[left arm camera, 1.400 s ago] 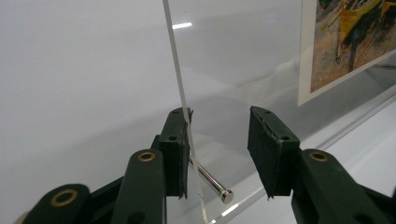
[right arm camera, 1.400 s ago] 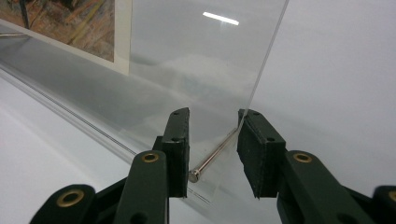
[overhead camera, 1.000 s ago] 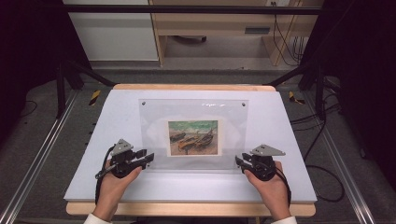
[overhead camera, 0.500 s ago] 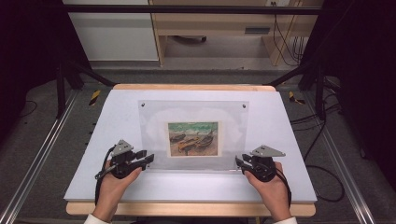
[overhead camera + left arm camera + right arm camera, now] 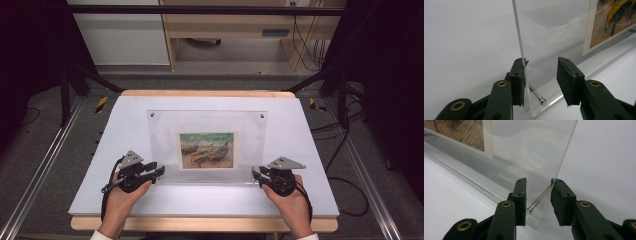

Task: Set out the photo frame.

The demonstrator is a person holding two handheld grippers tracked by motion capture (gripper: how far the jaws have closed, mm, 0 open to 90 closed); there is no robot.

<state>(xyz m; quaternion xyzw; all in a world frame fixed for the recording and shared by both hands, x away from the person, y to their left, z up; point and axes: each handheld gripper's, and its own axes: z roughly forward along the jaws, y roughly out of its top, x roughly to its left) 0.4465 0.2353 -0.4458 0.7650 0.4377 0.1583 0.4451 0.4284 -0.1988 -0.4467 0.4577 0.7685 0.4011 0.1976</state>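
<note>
High view: acrylic frame (image 5: 210, 125) spans between left claw (image 5: 159, 172) and right claw (image 5: 256, 175).

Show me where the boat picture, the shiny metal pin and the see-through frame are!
boat picture (image 5: 207, 150), high view, middle of the painted print.
metal pin (image 5: 537, 94), left gripper view, along its shiny shaft.
see-through frame (image 5: 162, 140), high view, bare clear panel left of the print.

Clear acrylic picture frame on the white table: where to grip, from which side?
Grip the clear acrylic picture frame at its two near bottom corners, coming in from its left and right edges. The sheets are thin and the metal standoff pin at each corner gives the jaws a stop; the left gripper and right gripper already straddle them.
</note>
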